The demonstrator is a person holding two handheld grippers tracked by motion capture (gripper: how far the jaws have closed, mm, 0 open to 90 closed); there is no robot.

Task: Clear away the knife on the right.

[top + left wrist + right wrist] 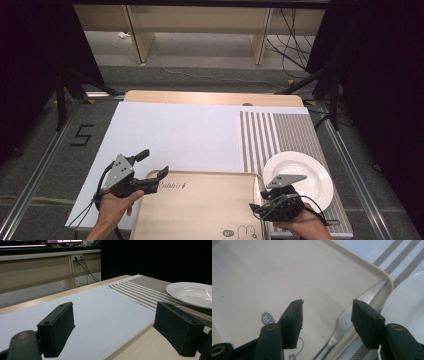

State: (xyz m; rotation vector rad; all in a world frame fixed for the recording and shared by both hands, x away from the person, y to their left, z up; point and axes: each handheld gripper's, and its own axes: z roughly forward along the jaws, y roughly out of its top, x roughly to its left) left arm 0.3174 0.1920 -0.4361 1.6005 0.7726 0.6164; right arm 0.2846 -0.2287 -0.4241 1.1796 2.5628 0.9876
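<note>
Both my grippers hover open over the tray, nothing held yet.

Nearest, my right gripper point(325, 322) has its fingers wide over the beige tray point(200, 210), above a piece of metal cutlery point(352, 317) along the tray's right wall; I judge closing on it comes next. My left gripper point(152, 167), also wide, sits at the tray's far left corner. Beyond lie the white plate point(305, 175) on the striped mat point(275, 135) and the worktop point(215, 97).
</note>
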